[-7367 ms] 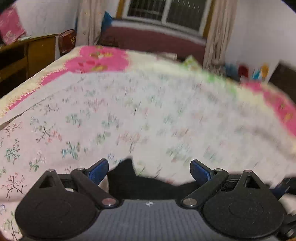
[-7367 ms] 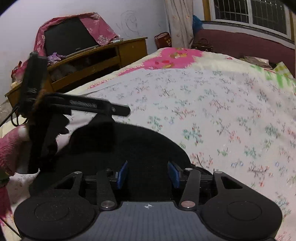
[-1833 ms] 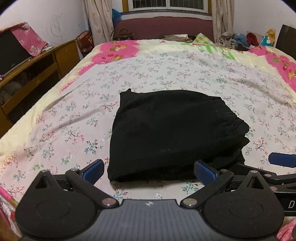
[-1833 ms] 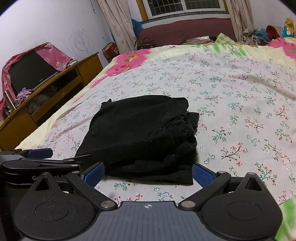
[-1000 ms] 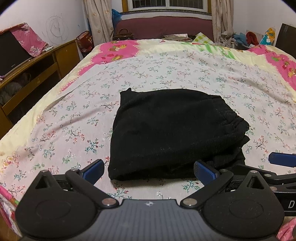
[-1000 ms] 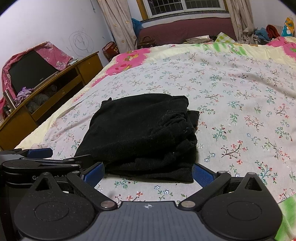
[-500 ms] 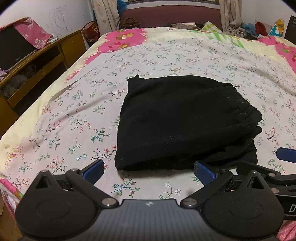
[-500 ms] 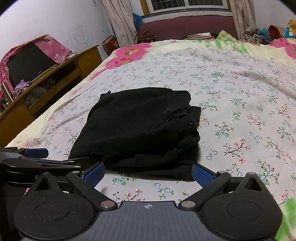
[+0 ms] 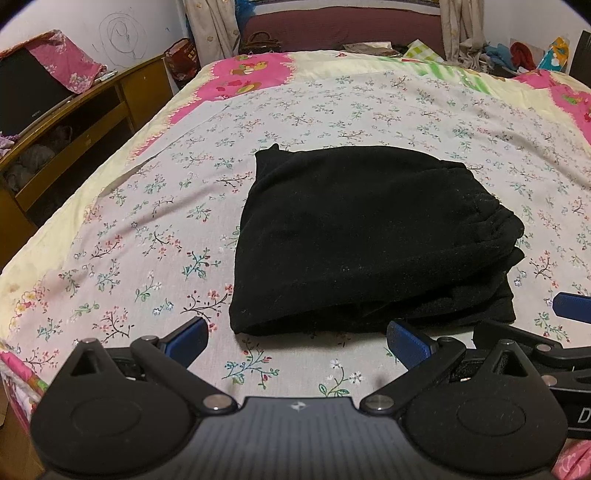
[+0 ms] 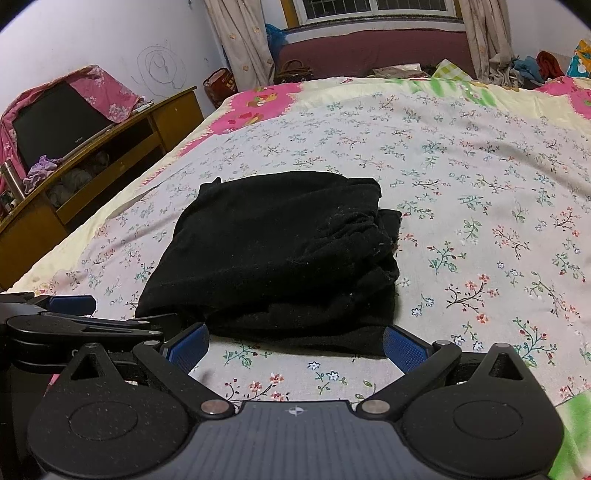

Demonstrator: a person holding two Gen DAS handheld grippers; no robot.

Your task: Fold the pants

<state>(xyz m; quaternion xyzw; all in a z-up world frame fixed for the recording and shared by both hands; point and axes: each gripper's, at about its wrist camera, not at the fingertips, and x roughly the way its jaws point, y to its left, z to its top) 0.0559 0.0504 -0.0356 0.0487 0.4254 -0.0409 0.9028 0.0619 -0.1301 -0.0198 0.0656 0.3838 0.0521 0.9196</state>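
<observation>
Left gripper (image 9: pixel 295 341): fingers spread wide, blue pads (image 9: pixel 186 338) apart, nothing between them, hovering over the near edge of the bed; white letter "D" readable at the far right edge of the left view, on the black body of the right gripper (image 9: pixel 532 349), rest of the word cut off. Right gripper (image 10: pixel 295 345): likewise spread wide, empty, blue pads (image 10: pixel 404 349) apart, just short of the cloth; left gripper (image 10: pixel 79 321) visible at the left of the right view, with part of a pale marking on its black side, too hidden to read.

Just beyond both: pants (image 9: pixel 365 236), black, folded into a squarish stack of several layers, lying flat on the floral bedsheet (image 9: pixel 147 236) toward the near side; gathered waistband edge along the right side, lower layers sticking out a little past the top one there.

Farther out: pink patch with cartoon fruit on the quilt (image 9: pixel 251 75); wooden cabinet (image 10: pixel 96 162) left of the bed, dark television (image 10: pixel 51 114) on it under a pink floral cloth, small pale brand mark on the lower bezel, too small to read; spiral scribble (image 10: pixel 159 72) on the wall; red bag with pale lettering (image 9: pixel 183 61), unreadable; curtains (image 10: pixel 242 40) and barred window (image 10: pixel 373 7) at the far end.
</observation>
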